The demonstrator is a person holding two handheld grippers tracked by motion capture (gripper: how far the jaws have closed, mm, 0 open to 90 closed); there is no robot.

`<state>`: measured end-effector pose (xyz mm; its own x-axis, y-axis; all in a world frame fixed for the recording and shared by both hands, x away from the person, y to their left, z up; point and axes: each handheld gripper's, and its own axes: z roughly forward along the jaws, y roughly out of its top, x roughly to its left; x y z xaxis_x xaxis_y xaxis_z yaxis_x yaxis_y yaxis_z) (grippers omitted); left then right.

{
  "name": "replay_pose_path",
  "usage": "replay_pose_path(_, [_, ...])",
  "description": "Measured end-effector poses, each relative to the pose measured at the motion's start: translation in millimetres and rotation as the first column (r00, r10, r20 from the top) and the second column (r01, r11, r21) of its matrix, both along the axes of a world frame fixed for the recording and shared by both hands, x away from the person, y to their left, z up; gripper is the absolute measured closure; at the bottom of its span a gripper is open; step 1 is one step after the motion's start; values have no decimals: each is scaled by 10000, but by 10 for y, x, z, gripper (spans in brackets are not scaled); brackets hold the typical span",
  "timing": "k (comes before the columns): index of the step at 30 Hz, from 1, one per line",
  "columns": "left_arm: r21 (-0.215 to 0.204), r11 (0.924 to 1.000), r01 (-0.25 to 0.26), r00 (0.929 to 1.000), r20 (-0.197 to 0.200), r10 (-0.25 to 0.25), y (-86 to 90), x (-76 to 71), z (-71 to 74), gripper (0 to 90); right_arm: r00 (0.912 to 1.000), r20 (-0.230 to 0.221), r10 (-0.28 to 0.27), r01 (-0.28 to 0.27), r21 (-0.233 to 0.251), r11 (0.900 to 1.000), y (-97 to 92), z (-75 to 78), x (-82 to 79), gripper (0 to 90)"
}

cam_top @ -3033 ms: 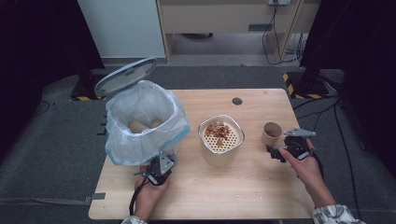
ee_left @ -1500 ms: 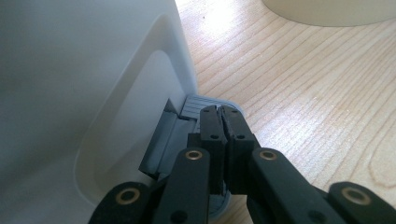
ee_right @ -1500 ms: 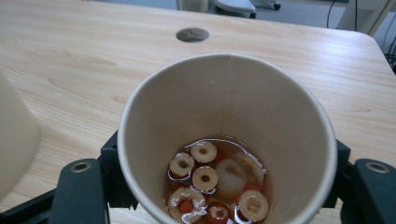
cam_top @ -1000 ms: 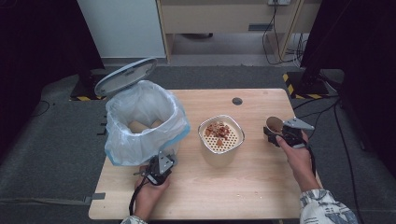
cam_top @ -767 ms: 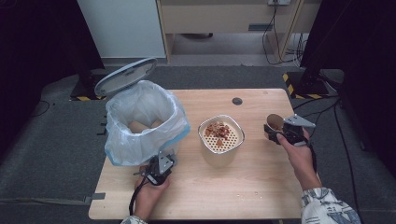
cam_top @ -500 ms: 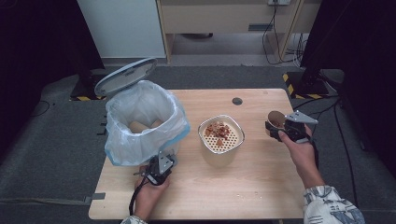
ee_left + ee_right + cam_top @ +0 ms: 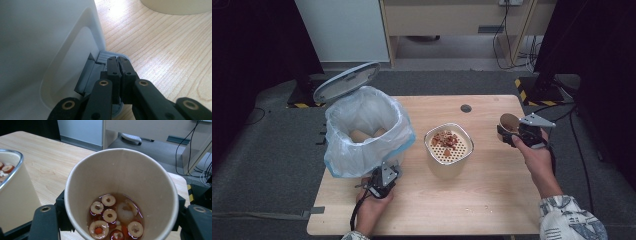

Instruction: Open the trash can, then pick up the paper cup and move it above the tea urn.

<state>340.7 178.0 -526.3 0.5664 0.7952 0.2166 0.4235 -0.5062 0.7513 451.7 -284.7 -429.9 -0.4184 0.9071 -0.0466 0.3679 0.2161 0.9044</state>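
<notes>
A paper cup (image 7: 508, 122) holding brownish liquid and sliced fruit rings (image 7: 108, 216) is gripped by my right gripper (image 7: 518, 133) above the table's right side, and its black fingers (image 7: 45, 220) press the cup's (image 7: 122, 182) two sides. A cream container with a perforated strainer insert (image 7: 448, 147) and food bits stands mid-table, to the cup's left (image 7: 11, 192). My left gripper (image 7: 380, 182) is shut with nothing between its jaws. Its tips (image 7: 118, 61) rest on the grey pedal (image 7: 103, 55) of a white bin (image 7: 362, 132).
The bin is lined with a clear bag, and its lid (image 7: 346, 81) stands open at the back left. A round cable hole (image 7: 466, 108) sits near the table's (image 7: 492, 200) far edge. A few crumbs (image 7: 468, 200) lie in front of the strainer container.
My right gripper has closed on the cup and carried it up and slightly away from the person. The left gripper has stayed on the pedal and the lid has stayed open.
</notes>
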Motion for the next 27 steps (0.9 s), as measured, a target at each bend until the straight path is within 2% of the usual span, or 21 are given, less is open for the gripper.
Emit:
replay_pose_path(11, [-4,10000,-7,10000,0,7,0,0,0,874,9996,196,205,-200,-270,9994,70,195,19,315])
replay_pose_path(27, [-8,10000,-11,10000,-6,11,1,0,0,874,9949,623,789,-744,-714,9947,350,479,68,315])
